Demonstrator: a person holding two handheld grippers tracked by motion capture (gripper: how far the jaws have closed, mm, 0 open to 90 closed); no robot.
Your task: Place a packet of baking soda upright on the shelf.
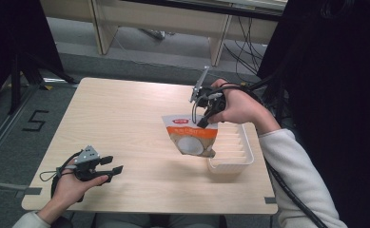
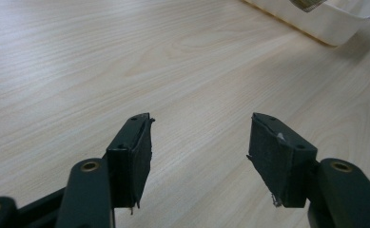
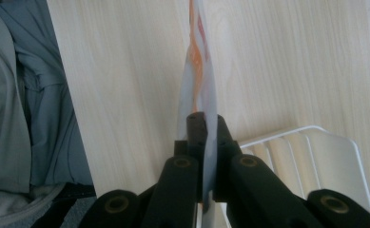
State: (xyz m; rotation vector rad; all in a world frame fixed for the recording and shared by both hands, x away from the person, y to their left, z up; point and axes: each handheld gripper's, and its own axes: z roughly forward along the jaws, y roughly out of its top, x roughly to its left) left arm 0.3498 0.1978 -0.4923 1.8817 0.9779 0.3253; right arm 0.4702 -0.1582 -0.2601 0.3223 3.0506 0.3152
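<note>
1. Hanging from the right gripper [image 1: 202, 122], the pouch [image 1: 191, 137] is pinched at its top edge; both jaws are closed flat on the thin film, as the right gripper view shows edge-on [image 3: 199, 76].
2. The pouch is off the table [image 1: 125, 123], tilted, with its lower right corner over the near left rim of the tray [image 1: 232, 159]; whether it touches that rim cannot be told.
3. The tray sits by the table's right edge, near the front right corner; its ribbed floor is bare [image 3: 316, 152]; little wood is left between it and the right edge.
4. The right hand [image 1: 239, 107] is above the tray's far end, with its sleeve [image 1: 296, 180] reaching in over the table's right edge.
5. The left gripper [image 1: 112, 167] rests low near the front left of the table, well apart from pouch and tray; its jaws stand wide with bare wood between them [image 2: 199, 142]; the left hand [image 1: 73, 183] is close to the front edge.
6. Open room lies across the whole left half and far side of the table; between left gripper and tray the wood is bare; the tray's corner shows at the top right of the left gripper view [image 2: 325, 28].
</note>
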